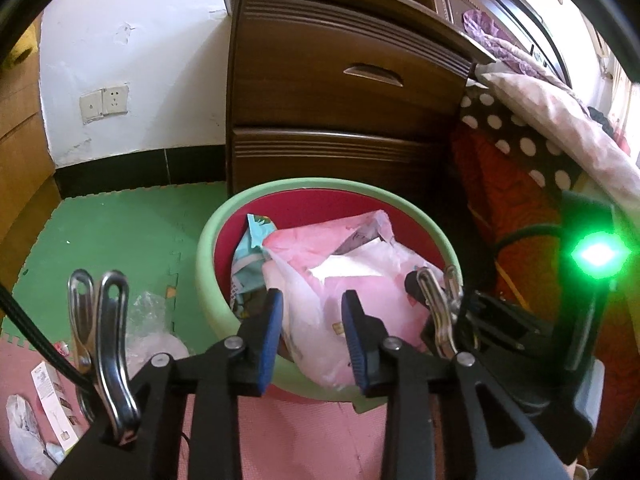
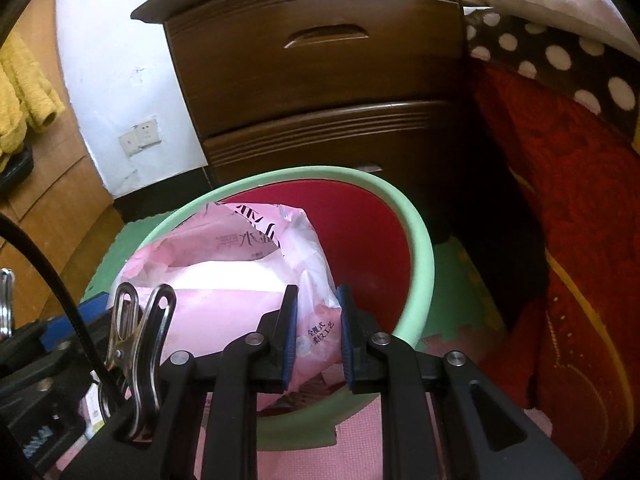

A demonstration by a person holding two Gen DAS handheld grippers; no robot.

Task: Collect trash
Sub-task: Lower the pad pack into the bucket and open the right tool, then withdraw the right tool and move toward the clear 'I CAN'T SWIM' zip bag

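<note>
A dark wooden nightstand (image 1: 344, 92) with two drawers stands behind the waste bin (image 1: 208, 248), which has a green rim and a red inside and sits on green and pink foam floor mats (image 1: 112, 232); to the right of the bin a red patterned bedcover (image 2: 580, 208) hangs down. A pink-and-white plastic package (image 1: 320, 276) lies in the bin, leaning over its near rim, with a teal wrapper (image 1: 252, 240) behind it on the left side. The right gripper (image 2: 318, 340) is clamped on the package's near corner, over the bin's near rim; the left gripper (image 1: 310, 340) stands apart, the package between its blue pads (image 1: 270, 344) without their pressing on it. Left of the bin, crumpled clear plastic (image 1: 154, 320) and a small printed carton (image 1: 52, 396) lie on the mats.
</note>
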